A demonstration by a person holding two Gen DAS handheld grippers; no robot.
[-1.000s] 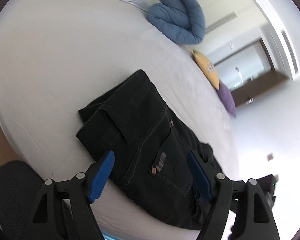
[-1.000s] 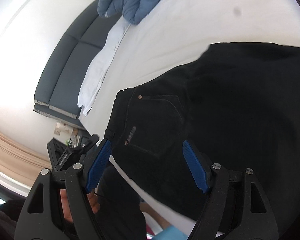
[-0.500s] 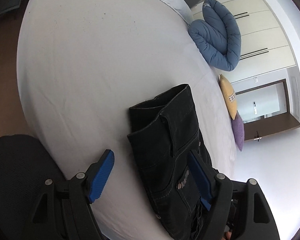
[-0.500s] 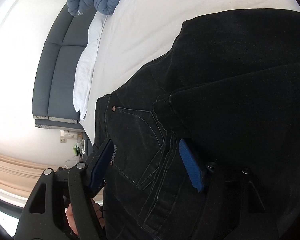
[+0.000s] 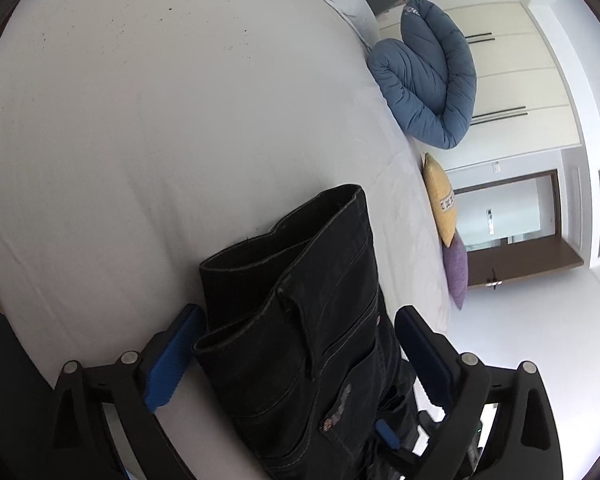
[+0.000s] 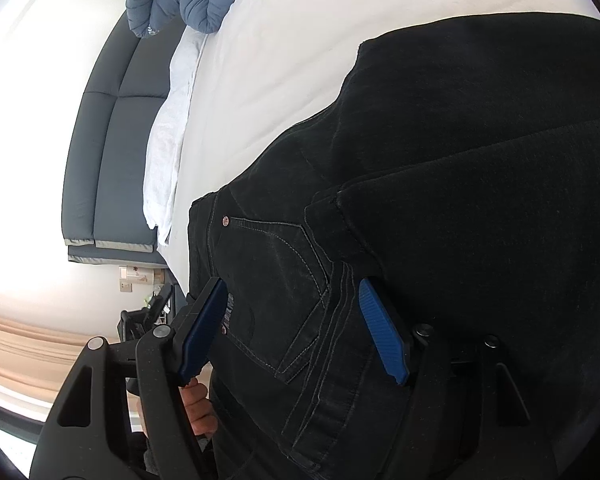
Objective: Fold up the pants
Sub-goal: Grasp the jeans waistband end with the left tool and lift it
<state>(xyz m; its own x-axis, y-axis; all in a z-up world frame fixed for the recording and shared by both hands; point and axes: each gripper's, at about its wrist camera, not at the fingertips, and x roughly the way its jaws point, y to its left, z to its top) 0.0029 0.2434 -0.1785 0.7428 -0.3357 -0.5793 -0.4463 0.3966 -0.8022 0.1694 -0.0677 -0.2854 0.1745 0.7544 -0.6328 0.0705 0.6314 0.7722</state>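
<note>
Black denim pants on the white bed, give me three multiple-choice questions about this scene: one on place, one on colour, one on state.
1. Where does the blue padded quilt lie?
A. at the far edge of the white bed
B. on the black denim pants
C. on the floor

2. What colour is the cushion beside the yellow cushion?
A. red
B. purple
C. green

3. How do the pants lie?
A. spread out flat
B. folded in layers
C. rolled up

Answers: 1 A, the quilt sits bunched at the bed's far edge. 2 B, a purple cushion adjoins it. 3 B, stacked leg hems show.
</note>
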